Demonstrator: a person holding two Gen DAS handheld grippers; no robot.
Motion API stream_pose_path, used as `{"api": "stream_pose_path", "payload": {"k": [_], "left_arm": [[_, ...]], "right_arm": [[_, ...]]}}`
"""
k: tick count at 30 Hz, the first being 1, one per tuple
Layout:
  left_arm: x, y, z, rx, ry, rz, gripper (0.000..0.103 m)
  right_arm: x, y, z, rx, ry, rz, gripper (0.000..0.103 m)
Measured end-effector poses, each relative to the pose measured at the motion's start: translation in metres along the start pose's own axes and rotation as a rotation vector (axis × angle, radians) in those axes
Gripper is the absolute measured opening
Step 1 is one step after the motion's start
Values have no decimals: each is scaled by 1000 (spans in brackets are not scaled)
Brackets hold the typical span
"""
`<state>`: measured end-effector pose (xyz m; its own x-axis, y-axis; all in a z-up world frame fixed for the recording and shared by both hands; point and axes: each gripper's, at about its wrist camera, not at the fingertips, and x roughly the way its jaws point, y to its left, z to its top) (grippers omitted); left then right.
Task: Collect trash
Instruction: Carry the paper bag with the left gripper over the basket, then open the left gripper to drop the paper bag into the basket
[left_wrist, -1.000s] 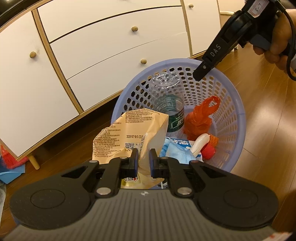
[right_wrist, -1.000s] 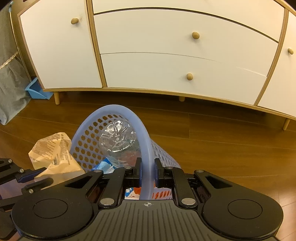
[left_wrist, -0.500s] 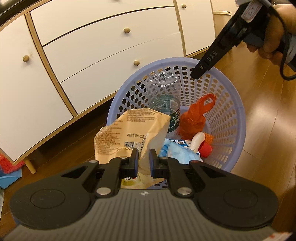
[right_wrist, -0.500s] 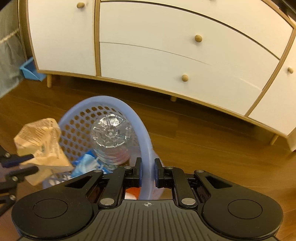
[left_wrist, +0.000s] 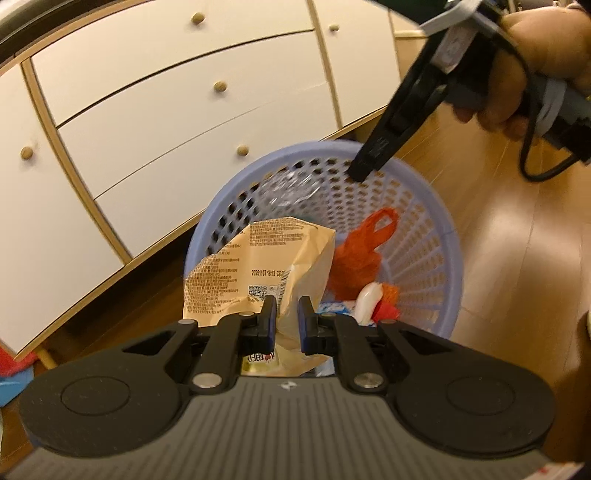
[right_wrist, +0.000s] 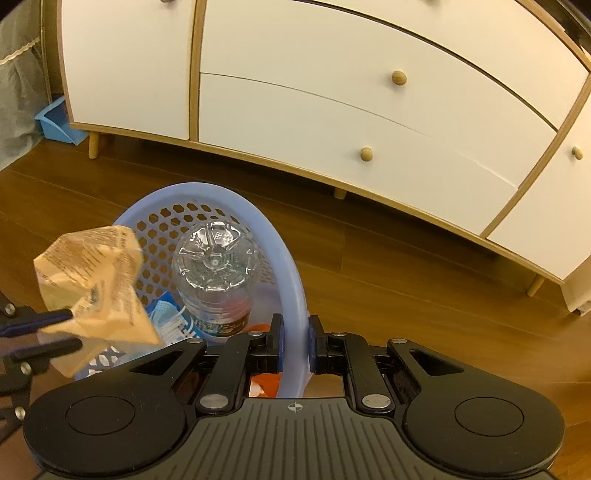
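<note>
- Left wrist view: left tongs (left_wrist: 283, 319) clamped on tan wrapper (left_wrist: 258, 266), held over basket (left_wrist: 447, 258) near rim.
- Right tongs (right_wrist: 295, 341) pinch basket rim.
- Bottle (right_wrist: 214, 273), orange bag (left_wrist: 364, 254) inside basket; basket before dresser (right_wrist: 332, 92).

1. Your way into the basket (left_wrist: 452, 266) from above is partly taken: the upturned clear bottle (right_wrist: 214, 273) fills the side nearest the cabinet (right_wrist: 332, 110).
2. The tan wrapper (left_wrist: 258, 273) in your left gripper (left_wrist: 283, 319) hangs over the basket's near rim, blocking that side.
3. Your right gripper (right_wrist: 295, 341) is clamped on the basket rim, so its arm crosses above the far edge.
4. The red bag (left_wrist: 360, 258), white item (left_wrist: 367, 297) and blue packet (right_wrist: 170, 317) cover the basket bottom.
5. Bare floor (right_wrist: 406, 295) lies open between the basket and the cabinet.
</note>
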<state>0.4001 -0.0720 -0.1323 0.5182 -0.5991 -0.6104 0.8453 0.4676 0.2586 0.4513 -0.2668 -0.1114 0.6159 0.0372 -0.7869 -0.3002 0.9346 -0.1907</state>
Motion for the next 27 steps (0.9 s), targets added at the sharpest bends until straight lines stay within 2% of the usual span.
{"api": "stream_pose_path", "payload": {"k": [4,6,8,21,23,27], "left_arm": [[4,-6,1,16,17,2,17],[4,-8,-1,34,25,19,24],[2,-8,-1,32,19,32,36],[-17,2,3,19,-29,70,36],[-24,11,2,-7,-40,85,37],[-34,41,-8,-96,-28,176,38]], "right_arm": [[-1,2,1,-11,0,-2,9],[0,2,0,-13,1,-4,9],[0,2,1,-15,1,-4,9],[3,-7,1,47,26,-1,9],[6,-19,1,96,41,9,9],[20,-64,-13,275,87,27,9]]}}
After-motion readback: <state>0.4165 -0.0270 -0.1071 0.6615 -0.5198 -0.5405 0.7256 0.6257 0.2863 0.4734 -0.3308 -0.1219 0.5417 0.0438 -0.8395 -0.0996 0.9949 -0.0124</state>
